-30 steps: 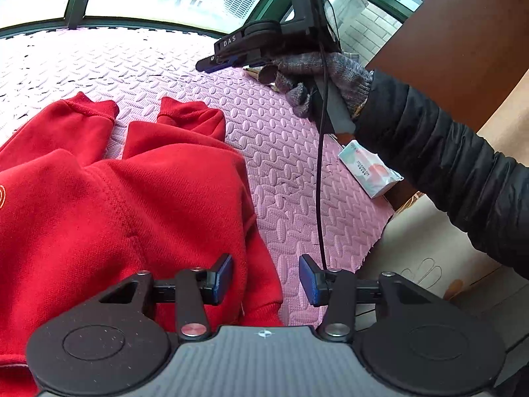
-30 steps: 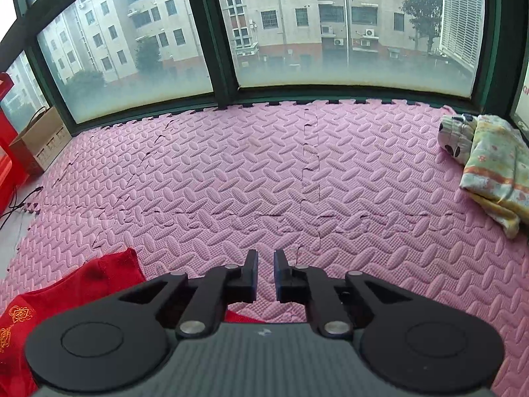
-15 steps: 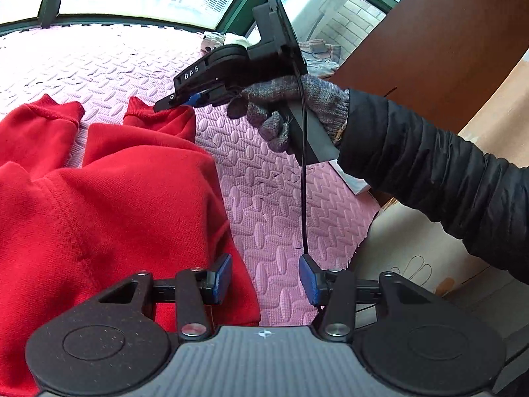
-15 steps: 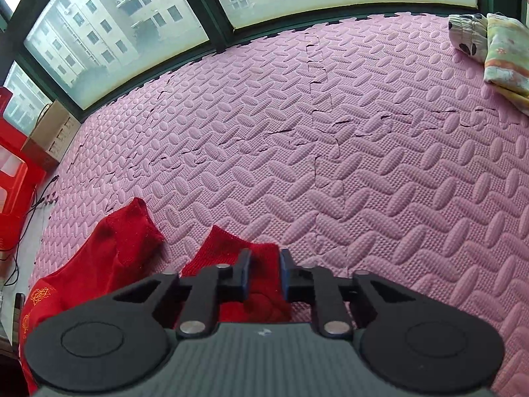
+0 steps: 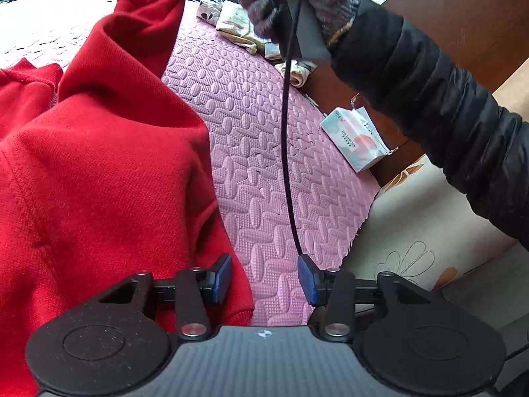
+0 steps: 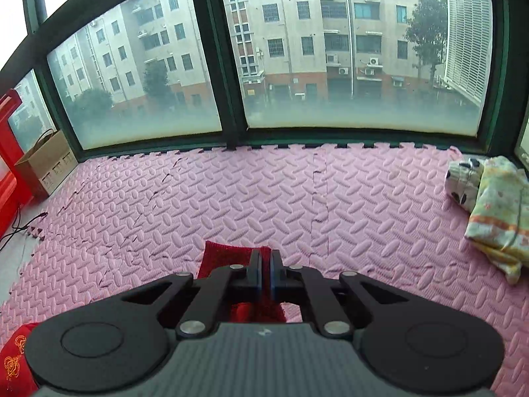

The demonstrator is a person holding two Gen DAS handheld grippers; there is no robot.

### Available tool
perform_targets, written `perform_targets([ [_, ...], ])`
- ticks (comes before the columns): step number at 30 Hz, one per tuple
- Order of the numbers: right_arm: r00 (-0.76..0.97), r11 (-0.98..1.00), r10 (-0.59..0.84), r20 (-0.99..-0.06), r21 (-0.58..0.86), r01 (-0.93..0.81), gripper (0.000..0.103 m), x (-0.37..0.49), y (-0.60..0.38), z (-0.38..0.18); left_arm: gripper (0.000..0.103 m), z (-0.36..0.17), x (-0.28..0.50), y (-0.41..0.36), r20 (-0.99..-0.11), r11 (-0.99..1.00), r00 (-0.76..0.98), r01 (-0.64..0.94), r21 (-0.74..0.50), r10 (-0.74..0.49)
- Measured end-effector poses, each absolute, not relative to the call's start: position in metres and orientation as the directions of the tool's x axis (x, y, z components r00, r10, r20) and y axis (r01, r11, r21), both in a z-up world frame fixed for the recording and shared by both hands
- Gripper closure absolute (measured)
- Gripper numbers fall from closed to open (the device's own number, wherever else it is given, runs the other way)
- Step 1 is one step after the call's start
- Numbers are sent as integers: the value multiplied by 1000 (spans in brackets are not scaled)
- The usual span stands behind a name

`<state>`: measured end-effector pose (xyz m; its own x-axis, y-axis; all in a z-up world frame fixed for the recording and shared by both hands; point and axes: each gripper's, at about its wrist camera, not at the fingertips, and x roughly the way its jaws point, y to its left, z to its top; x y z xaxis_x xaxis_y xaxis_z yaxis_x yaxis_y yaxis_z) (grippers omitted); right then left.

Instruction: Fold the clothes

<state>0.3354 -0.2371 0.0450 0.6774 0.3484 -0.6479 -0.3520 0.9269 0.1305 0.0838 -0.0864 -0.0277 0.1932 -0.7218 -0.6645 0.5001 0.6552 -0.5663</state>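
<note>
A red sweatshirt (image 5: 99,165) fills the left half of the left wrist view, spread on the pink foam mat (image 5: 264,172). One sleeve (image 5: 145,33) rises toward the top of the frame, its cuff pinched by the right gripper (image 6: 264,269), whose tips reach in from the upper centre. A gloved right hand (image 5: 297,3) in a grey knit glove holds that tool at the top centre, and a black padded jacket arm (image 5: 446,115) crosses the upper right corner down to the right edge. A black cable (image 5: 287,165) hangs from the hand straight down the middle of the frame, ending just beside the right-hand pad of the left gripper (image 5: 264,281).

The left gripper sits at the bottom centre with its blue pads spread apart and nothing between them; its left-hand pad overlaps the sweatshirt's lower hem, with bare mat in the gap.

In the right wrist view the right gripper's two fingers are clenched on the red cuff, which shows above and below the fingers at the lower centre. A second patch of red cloth with gold embroidery lies in the lower left corner.

A tissue pack (image 5: 358,142) rests at the mat's right edge, right of centre in the left wrist view. A heap of patterned clothes (image 6: 489,205) lies at the right edge of the right wrist view. A cardboard box (image 6: 46,162) stands at the left edge beside a red frame, under the windows (image 6: 330,49).
</note>
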Motion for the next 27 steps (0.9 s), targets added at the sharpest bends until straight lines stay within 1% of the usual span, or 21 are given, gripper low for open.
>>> perform_targets([
  [6, 778, 945, 302, -551, 63, -322, 100, 363, -236, 69, 57, -34, 87, -93, -660, 641, 167, 496, -586, -733],
  [9, 810, 958, 250, -531, 16, -285, 100, 372, -235, 65, 57, -36, 90, -94, -654, 635, 163, 493, -595, -739],
  [11, 791, 962, 220, -571, -10, -274, 100, 384, -234, 53, 57, -33, 90, -92, -646, 633, 170, 491, -599, -744],
  [13, 764, 965, 215, -608, 12, -262, 100, 388, -236, 42, 57, -28, 90, -88, -638, 632, 184, 490, -600, -748],
  [16, 722, 950, 266, -639, 47, -308, 96, 380, -231, 33, 57, -17, 91, -75, -630, 645, 225, 494, -583, -743],
  [18, 680, 931, 313, -663, 73, -358, 95, 373, -222, 27, 57, -8, 92, -65, -626, 657, 257, 495, -569, -736],
  [21, 580, 885, 400, -710, 135, -446, 91, 358, -199, 16, 57, 4, 96, -46, -625, 691, 321, 479, -541, -711],
  [23, 515, 855, 441, -735, 168, -491, 84, 346, -182, 7, 57, 13, 102, -31, -630, 731, 381, 455, -509, -676],
  [24, 492, 842, 454, -743, 179, -508, 82, 339, -175, 4, 56, 17, 106, -23, -633, 752, 413, 440, -491, -655],
  [25, 467, 830, 467, -751, 189, -525, 75, 332, -168, 0, 56, 21, 110, -15, -637, 775, 444, 422, -471, -630],
  [26, 453, 821, 475, -755, 194, -537, 72, 327, -163, -2, 56, 24, 117, -7, -645, 799, 474, 400, -449, -600],
  [27, 444, 814, 480, -757, 195, -547, 72, 323, -160, -3, 56, 27, 124, 1, -651, 822, 502, 377, -427, -569],
])
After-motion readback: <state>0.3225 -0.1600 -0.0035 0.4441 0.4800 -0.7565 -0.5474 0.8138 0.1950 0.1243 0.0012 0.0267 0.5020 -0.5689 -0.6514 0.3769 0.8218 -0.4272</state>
